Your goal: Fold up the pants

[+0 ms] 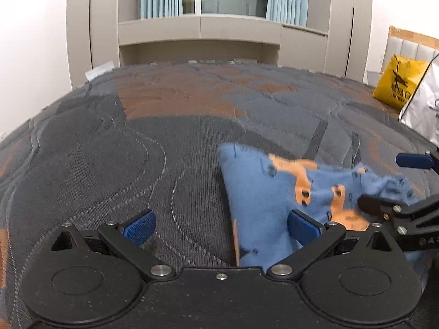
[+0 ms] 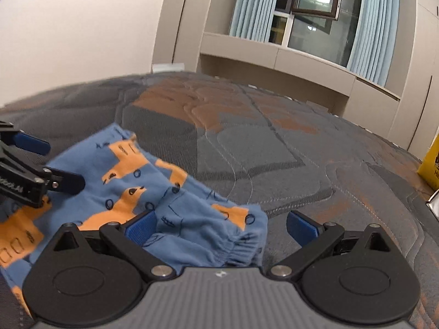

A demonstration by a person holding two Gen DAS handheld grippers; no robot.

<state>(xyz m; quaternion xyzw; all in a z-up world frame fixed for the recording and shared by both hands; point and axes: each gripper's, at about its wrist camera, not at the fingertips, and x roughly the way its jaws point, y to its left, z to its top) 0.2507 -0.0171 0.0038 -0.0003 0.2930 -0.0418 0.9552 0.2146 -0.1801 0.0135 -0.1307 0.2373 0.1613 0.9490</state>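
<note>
- The blue pants [image 2: 164,192], printed with orange vehicles, are seen lying crumpled on the quilted mattress [image 2: 274,142], in the lower left of the right wrist view and the lower right of the left wrist view.
- The left gripper [image 1: 219,229] is held with its jaws wide and nothing between them; its right pad [image 1: 301,226] sits over the edge of the cloth.
- The right gripper [image 2: 219,226] is likewise spread wide and empty, with the gathered elastic cuff [image 2: 241,249] lying just in front of it, low in the frame.
- The step in hand is judged to be an early one: the garment is not yet flattened, and no fold is made.
- The next move is judged to call for an edge or cuff to be pinched by each gripper, so that the cloth can be spread out.
- The near part of the pants is hidden under both gripper bodies; waistband and legs cannot be told apart.
- The left wrist view is blurred, so the print is hard to read there.
- A yellow bag [image 1: 397,82] is cut off at the right edge.
</note>
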